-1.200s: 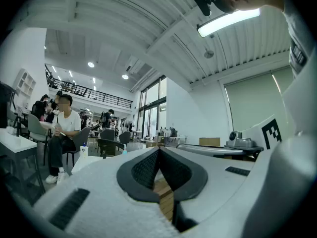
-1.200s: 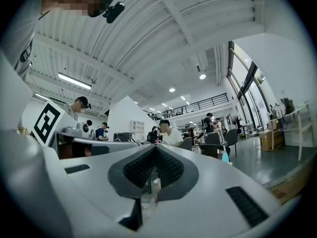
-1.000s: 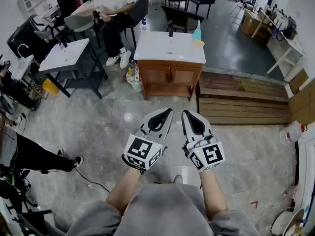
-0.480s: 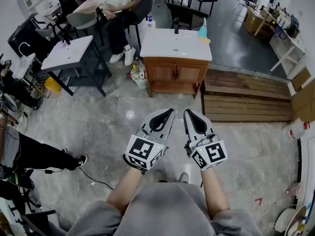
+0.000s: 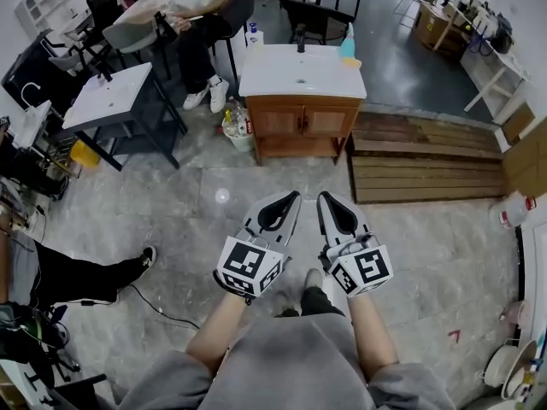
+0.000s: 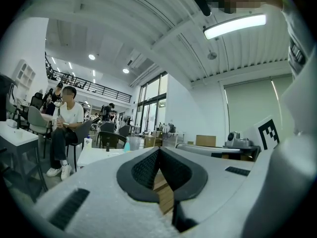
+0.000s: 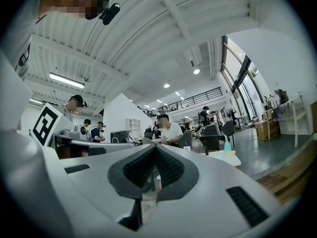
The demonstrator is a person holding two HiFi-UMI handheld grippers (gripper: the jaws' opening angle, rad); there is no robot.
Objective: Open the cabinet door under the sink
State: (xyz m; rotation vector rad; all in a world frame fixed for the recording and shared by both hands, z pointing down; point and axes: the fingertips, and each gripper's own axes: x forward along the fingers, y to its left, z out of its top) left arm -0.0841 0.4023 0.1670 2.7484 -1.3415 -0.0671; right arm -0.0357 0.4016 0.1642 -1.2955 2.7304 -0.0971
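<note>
- Left gripper (image 5: pixel 293 195): I hold it in front of my body, above the grey stone floor (image 5: pixel 171 220); its own view shows the dark pads meeting at the tips, jaws closed with nothing between them
- Right gripper (image 5: pixel 322 196): just beside the left one, at the same height; jaws likewise together at the tips and empty
- The marker cubes of both grippers face up toward the head camera; the tips of both point toward the cabinet
- Cabinet (image 5: pixel 299 139): brown wood, standing on the floor ahead of me, well apart from both grippers
- Its two doors (image 5: pixel 272 122) sit flush side by side, both closed
- White sink top (image 5: pixel 301 73) lies on the cabinet; a dark faucet (image 5: pixel 300 35) stands at its back edge and a blue bottle (image 5: pixel 348 43) at the back right corner
- Wooden platform (image 5: pixel 423 169): on the floor, just right of the cabinet
- A second white sink on a dark frame (image 5: pixel 115 96) stands to the left of the cabinet
- A seated person (image 5: pixel 195 11) is behind it, on a chair
</note>
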